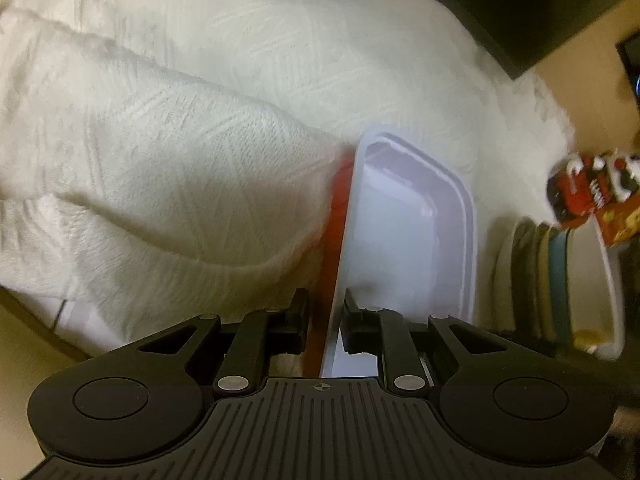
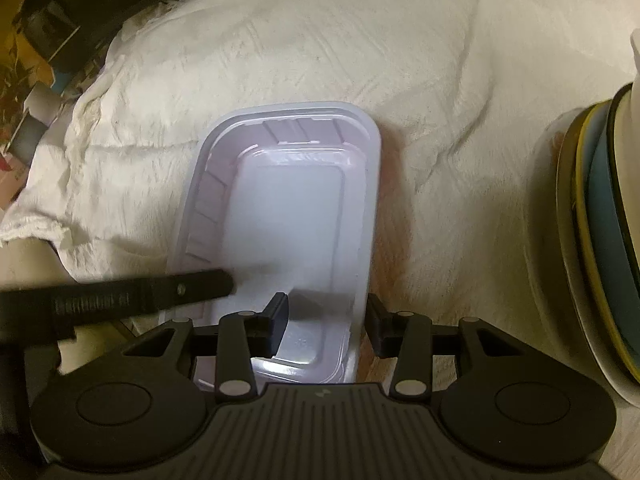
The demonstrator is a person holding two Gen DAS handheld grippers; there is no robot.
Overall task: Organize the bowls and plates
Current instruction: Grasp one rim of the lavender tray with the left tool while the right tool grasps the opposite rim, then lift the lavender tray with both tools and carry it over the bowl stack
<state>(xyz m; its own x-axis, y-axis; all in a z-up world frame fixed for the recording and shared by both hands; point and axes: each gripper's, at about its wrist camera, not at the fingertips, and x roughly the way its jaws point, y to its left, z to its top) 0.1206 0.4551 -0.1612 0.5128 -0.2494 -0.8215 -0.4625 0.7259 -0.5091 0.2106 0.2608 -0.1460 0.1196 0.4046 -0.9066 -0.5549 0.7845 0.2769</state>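
Observation:
A white rectangular plastic container (image 1: pixel 408 224) is held over the white towel (image 1: pixel 180 120). My left gripper (image 1: pixel 325 312) is shut on the container's left wall, with a red underside or second piece (image 1: pixel 338 216) showing beneath it. In the right wrist view the container (image 2: pixel 296 216) lies straight ahead. My right gripper (image 2: pixel 327 322) straddles its right rim, jaws apart and not pressing it. The left gripper's finger (image 2: pixel 192 286) shows on the container's left rim. A stack of plates (image 2: pixel 592 240) stands at the right, also in the left wrist view (image 1: pixel 552 280).
The towel (image 2: pixel 400 60) covers the surface, with folds at the left. A red and black carton (image 1: pixel 588 192) sits by the plate stack. Dark clutter and boxes (image 2: pixel 36 40) lie beyond the towel's far left edge.

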